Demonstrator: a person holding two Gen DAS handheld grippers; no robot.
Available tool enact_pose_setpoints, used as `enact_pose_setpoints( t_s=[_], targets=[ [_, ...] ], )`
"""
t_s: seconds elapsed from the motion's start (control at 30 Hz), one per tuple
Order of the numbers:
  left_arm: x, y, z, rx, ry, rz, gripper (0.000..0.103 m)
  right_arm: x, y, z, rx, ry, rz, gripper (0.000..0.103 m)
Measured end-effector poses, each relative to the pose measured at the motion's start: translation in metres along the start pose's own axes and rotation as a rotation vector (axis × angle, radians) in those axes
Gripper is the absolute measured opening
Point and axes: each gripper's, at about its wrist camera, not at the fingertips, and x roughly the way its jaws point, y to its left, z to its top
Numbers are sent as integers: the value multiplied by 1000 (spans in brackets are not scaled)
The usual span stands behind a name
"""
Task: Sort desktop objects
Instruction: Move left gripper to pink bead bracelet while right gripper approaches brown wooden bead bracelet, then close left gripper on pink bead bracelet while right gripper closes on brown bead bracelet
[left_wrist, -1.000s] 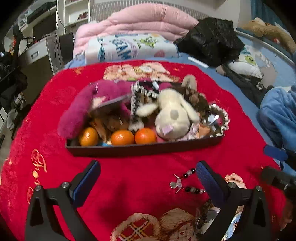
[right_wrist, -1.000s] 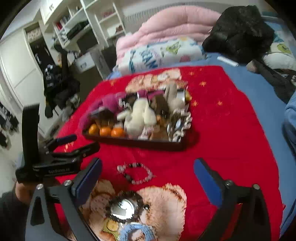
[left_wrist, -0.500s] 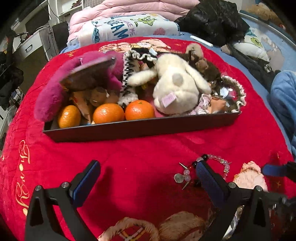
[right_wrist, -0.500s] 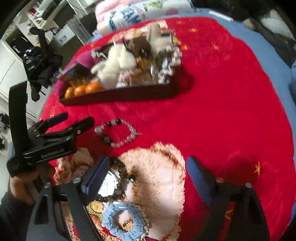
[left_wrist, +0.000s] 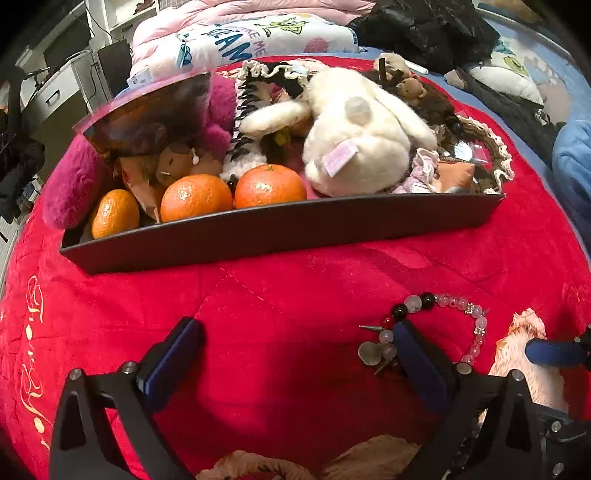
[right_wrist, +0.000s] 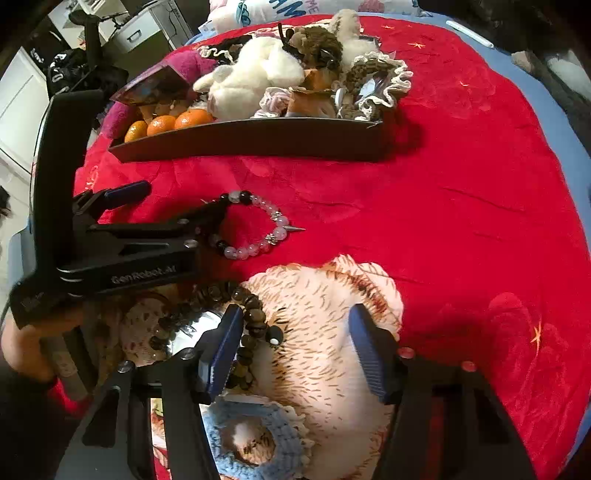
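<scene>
Left gripper wide, empty, one finger touching the pale bead bracelet; right gripper closing, empty, beside the brown bead bracelet. Both bracelets probably light, limp, slippery; pinch across one strand.

Both tongs are black frames with silver screws and blue ribbed pads. The left tongs, toward nine o'clock in the right wrist view, bear pale lettering on the body. A hand grips their handle, above a red cuff.
</scene>
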Motion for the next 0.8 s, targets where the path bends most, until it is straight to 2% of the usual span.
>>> enact_pose_setpoints(
  t_s=[0.1, 0.17, 0.27, 0.43, 0.5, 0.57, 0.6, 0.67, 0.7, 0.77, 0.8],
  targets=[
    [-1, -2, -2, 0, -22, 14, 103, 1, 4, -1, -28, -2, -34, 50],
    [-2, -2, -4, -2, -36, 13, 103, 1, 7, -1, -46, -3, -60, 36],
    [-3, -1, -3, -3, -40, 10, 103, -1, 5, -1, -42, -9, -83, 24],
    [-7, -2, -4, 11, -54, 18, 102, -4, 3, -1, -40, -23, -92, 12],
    [-10, -5, -4, 27, -63, 13, 94, -7, 5, -1, -48, -35, -105, 11],
    [-15, -10, -4, 56, -75, 9, 78, -9, 6, 0, -57, -45, -112, 11],
    [-17, -13, -4, 70, -80, 10, 73, -10, 7, 0, -57, -50, -113, 10],
    [-21, -19, -3, 98, -86, 4, 51, -12, 6, 0, -55, -55, -115, 10],
    [-23, -22, -3, 105, -88, 5, 45, -12, 6, 1, -54, -57, -115, 10],
    [-27, -25, -2, 116, -90, 0, 24, -15, 5, 1, -53, -63, -115, 10],
    [-28, -25, -2, 117, -88, -5, 22, -17, 4, 2, -49, -67, -115, 10]
  ],
)
